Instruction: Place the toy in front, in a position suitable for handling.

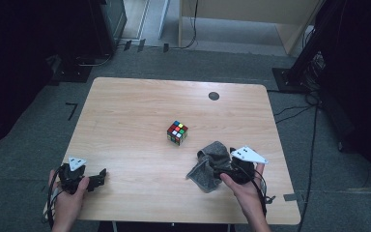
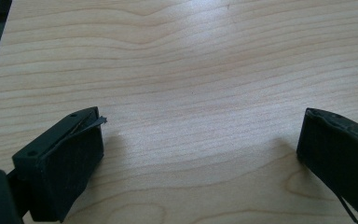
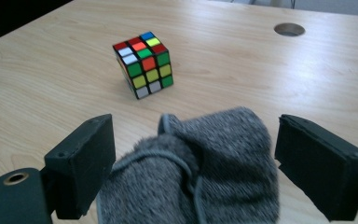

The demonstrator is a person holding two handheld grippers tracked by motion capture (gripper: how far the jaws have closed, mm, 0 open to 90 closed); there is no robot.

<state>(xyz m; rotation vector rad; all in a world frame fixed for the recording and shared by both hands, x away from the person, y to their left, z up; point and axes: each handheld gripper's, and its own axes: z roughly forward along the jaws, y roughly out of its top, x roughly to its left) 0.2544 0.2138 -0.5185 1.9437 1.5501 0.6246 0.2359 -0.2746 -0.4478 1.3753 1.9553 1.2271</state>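
Worktop (image 1: 135, 111): pale wood-grain board with rounded corners.
Cloth (image 3: 200, 172): grey terry, crumpled, at the near right, lying between the right gripper (image 3: 191, 154)'s wide-open fingers (image 3: 86, 163), not clamped.
Cube (image 3: 143, 63): multicoloured puzzle, just beyond the cloth.
Left gripper (image 2: 200, 149): fingers spread, holding nothing, over bare wood.

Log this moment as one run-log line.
left hand-held gripper: open over bare table | right hand-held gripper: open, jaws astride grey cloth | puzzle cube: beyond cloth, untouched
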